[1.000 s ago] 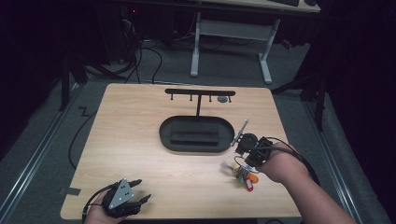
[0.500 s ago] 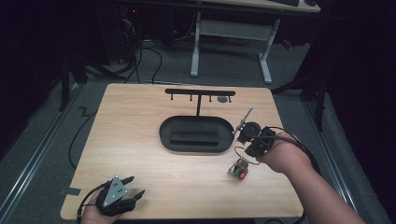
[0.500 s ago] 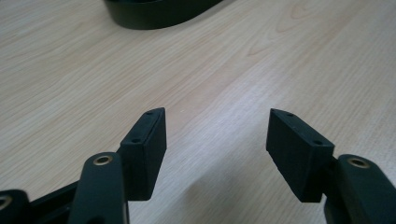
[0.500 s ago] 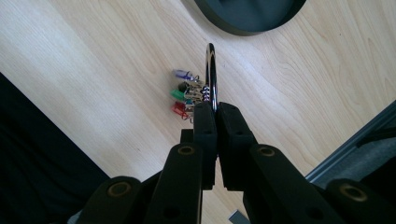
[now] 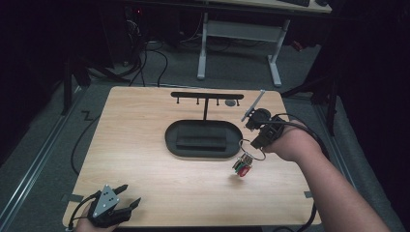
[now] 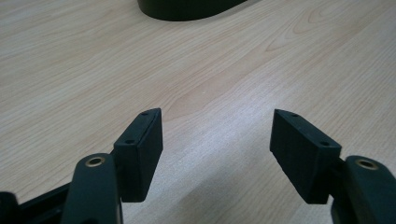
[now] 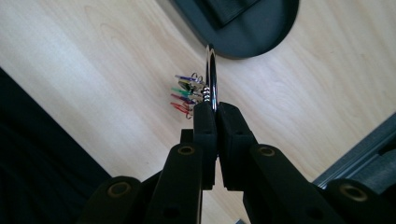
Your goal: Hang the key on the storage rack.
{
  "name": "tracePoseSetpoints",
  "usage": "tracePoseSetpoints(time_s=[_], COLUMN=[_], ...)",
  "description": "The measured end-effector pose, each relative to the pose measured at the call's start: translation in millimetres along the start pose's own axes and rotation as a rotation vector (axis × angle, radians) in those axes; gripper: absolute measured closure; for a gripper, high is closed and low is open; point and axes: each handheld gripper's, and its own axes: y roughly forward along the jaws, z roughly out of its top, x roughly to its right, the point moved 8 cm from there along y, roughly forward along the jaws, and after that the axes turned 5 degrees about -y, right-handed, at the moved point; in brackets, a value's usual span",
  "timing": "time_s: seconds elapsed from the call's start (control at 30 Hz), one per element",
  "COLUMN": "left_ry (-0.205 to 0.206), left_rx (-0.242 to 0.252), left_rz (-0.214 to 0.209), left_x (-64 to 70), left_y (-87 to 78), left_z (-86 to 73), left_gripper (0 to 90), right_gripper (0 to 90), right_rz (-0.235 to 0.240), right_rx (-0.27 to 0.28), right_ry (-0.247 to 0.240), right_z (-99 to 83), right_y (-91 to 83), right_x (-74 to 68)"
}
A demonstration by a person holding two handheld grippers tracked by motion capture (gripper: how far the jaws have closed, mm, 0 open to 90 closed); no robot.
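Observation:
A bunch of small coloured keys (image 5: pixel 242 166) hangs from a metal key ring (image 7: pixel 211 70), and my right gripper (image 5: pixel 252 144) is shut on that ring. In the right gripper view the jaws (image 7: pixel 215 109) pinch the ring's lower edge, with the red, green and purple key tags (image 7: pixel 186 94) dangling left of it above the table. The bunch is just off the right end of the black oval stand base (image 5: pixel 203 139). My left gripper (image 5: pixel 129 197) rests open at the table's front left corner, with bare wood between its fingers (image 6: pixel 140 144).
A black T-shaped hook rack (image 5: pixel 212 95) rises from the back of the oval base, with a small grey item (image 5: pixel 231 103) at its right end. The base's edge shows far ahead of the left gripper (image 6: pixel 187 7). The table edge and grey floor lie right of my right arm.
My right gripper has lifted the key bunch off the table and carried it back and left, towards the stand's right end. My left gripper has barely shifted.

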Motion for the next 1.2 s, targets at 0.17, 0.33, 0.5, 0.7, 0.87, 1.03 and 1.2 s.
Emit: tracePoseSetpoints(time_s=[0.17,0.33,0.5,0.7,0.87,1.03,1.2], left_ry=[0.003,0.009,0.022,0.026,0.027,0.048,0.072], left_rx=[0.009,-0.001,-0.004,-0.001,-0.004,-0.008,-0.020], left_rz=[-0.005,-0.014,-0.021,-0.023,-0.028,-0.022,-0.020], left_x=[2.2,4.5,6.0,6.0,7.2,8.3,10.7], left_y=[-0.4,2.0,3.8,4.2,6.3,6.9,7.4], left_z=[0.5,0.2,0.9,1.6,2.7,3.1,1.5], left_gripper=[33.9,33.6,33.5,33.5,33.5,33.5,33.5], right_gripper=[87.4,87.5,87.5,87.5,87.5,87.5,87.5], right_rz=[-0.024,-0.033,-0.042,-0.053,-0.057,-0.055,-0.054], right_rx=[0.023,0.043,0.047,0.047,0.060,0.084,0.081], right_ry=[0.013,0.026,0.042,0.053,0.071,0.096,0.104], right_z=[5.1,10.2,16.8,26.7,40.4,54.5,65.5], right_y=[-11.0,-16.3,-15.2,-5.8,-4.3,-1.8,6.9], right_x=[7.6,16.5,25.3,36.4,48.2,59.5,70.5])
